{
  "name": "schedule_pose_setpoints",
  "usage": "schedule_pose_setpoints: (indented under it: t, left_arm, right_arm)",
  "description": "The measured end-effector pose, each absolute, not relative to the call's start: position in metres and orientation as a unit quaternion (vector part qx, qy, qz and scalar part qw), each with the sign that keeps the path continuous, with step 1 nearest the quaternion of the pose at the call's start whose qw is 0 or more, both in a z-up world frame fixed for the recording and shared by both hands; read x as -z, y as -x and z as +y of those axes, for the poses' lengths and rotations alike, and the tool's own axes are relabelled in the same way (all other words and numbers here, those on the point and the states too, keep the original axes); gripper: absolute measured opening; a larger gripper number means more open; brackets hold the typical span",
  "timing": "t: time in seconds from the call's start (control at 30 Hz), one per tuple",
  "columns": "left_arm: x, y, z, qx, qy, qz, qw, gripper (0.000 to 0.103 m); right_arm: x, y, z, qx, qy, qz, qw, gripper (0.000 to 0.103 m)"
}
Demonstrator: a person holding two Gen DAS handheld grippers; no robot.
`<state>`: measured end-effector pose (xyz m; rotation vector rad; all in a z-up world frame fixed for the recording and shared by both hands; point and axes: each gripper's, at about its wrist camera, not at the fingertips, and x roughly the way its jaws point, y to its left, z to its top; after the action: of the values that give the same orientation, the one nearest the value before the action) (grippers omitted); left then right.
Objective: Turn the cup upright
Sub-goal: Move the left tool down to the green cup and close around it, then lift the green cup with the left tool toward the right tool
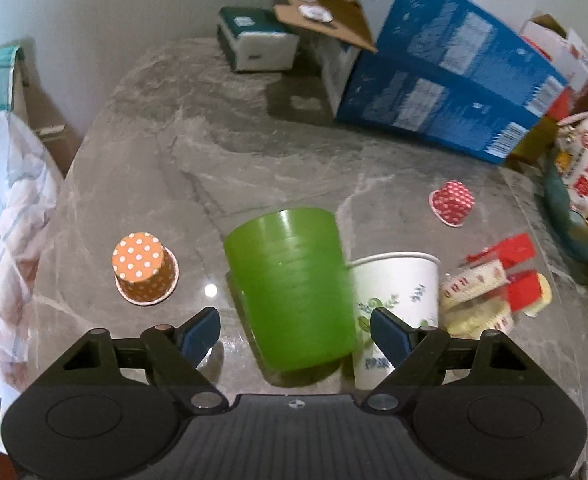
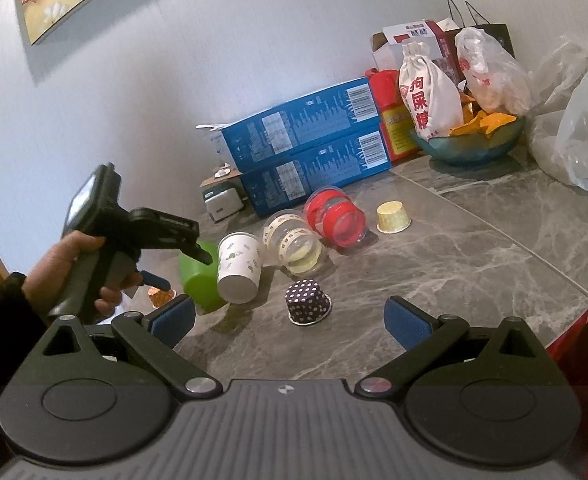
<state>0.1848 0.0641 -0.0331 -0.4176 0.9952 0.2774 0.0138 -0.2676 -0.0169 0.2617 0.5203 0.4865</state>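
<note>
Green cup (image 1: 294,288) inverted, base uppermost

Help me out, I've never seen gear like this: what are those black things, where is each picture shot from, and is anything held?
They are two hand-held grippers, each with a fisheye camera looking along its fingers. One picture is from the left gripper, open around a green cup lying on the marble table. The other is from the right gripper, open and empty, above a dark dotted cup. There the person's hand holds the left gripper. Nothing is gripped yet.
</note>
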Motion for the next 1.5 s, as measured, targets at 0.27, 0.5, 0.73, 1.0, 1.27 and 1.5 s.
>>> schedule_pose_setpoints:
  t: [0.27,0.5,0.73,1.0,1.27,1.5]
  left_arm:
    - [0.050,-0.201,0.068,-0.145,0.206,0.487,0.836,0.085]
    - [0.053,-0.202,0.062,-0.140,0.191,0.490,0.839,0.069]
    - [0.043,-0.182,0.057,-0.126,0.162,0.471,0.858,0.068]
    - [0.007,-0.101,0.044,-0.069,0.132,0.423,0.894,0.068]
    - [-0.002,-0.020,-0.004,0.025,0.074,0.434,0.897,0.068]
    - [0.028,-0.025,-0.029,0.061,0.082,0.463,0.881,0.068]
  right_arm:
    - [0.019,-0.013,-0.271,-0.241,-0.134,0.256,0.927,0.102]
    - [0.019,-0.014,-0.269,-0.241,-0.135,0.264,0.924,0.102]
    - [0.019,-0.016,-0.264,-0.244,-0.131,0.269,0.923,0.102]
    - [0.022,-0.016,-0.260,-0.251,-0.130,0.273,0.919,0.102]
    - [0.024,-0.019,-0.264,-0.234,-0.150,0.298,0.913,0.102]
    - [0.034,-0.026,-0.261,-0.212,-0.164,0.335,0.903,0.102]
